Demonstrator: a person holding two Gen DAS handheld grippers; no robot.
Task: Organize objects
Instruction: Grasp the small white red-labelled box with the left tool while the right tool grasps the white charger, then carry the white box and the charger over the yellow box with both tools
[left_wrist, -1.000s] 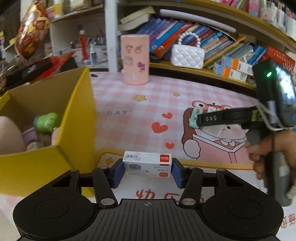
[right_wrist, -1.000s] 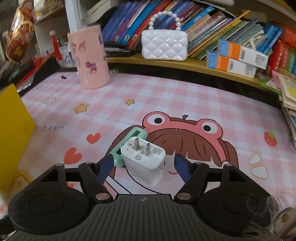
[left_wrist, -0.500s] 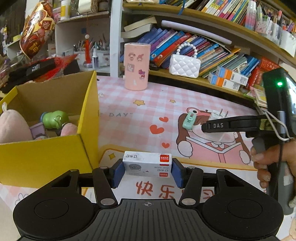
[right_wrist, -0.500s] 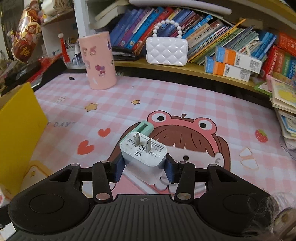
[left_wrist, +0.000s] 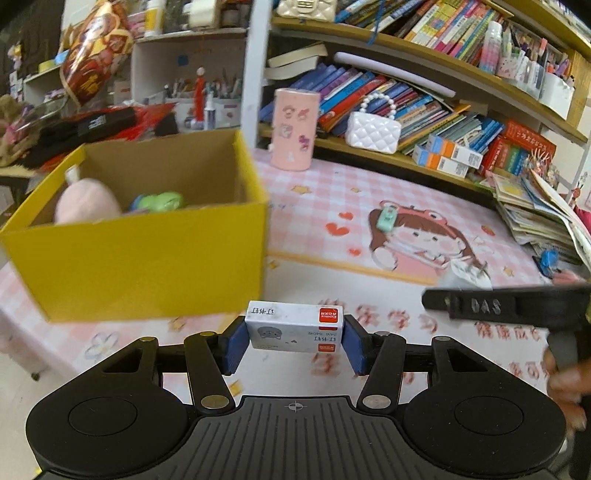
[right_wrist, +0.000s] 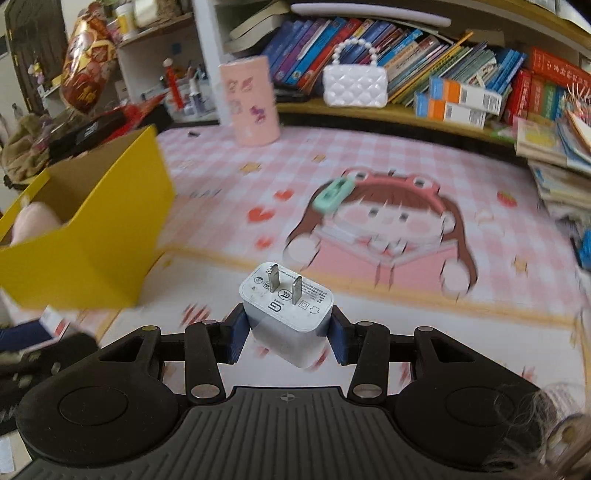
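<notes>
My left gripper (left_wrist: 293, 341) is shut on a small white staple box (left_wrist: 294, 326) with a red label, held above the pink mat. My right gripper (right_wrist: 286, 334) is shut on a white charger plug (right_wrist: 290, 314), prongs pointing up and away. The yellow cardboard box (left_wrist: 147, 254) stands ahead and to the left in the left wrist view, with a pink plush (left_wrist: 86, 201) and a green toy (left_wrist: 162, 201) inside. In the right wrist view the yellow box (right_wrist: 96, 236) is at the far left. A mint green clip (right_wrist: 332, 194) lies on the cartoon girl print.
A pink cylinder (left_wrist: 294, 129) and a white quilted handbag (left_wrist: 373, 131) stand at the back by the bookshelf. Stacked books (right_wrist: 557, 162) crowd the right edge. The right gripper's arm (left_wrist: 509, 306) and a hand cross the left wrist view at right.
The right gripper closed on the charger plug and lifted it off the mat. Both grippers pulled back toward the near edge, so the yellow box now shows more fully.
</notes>
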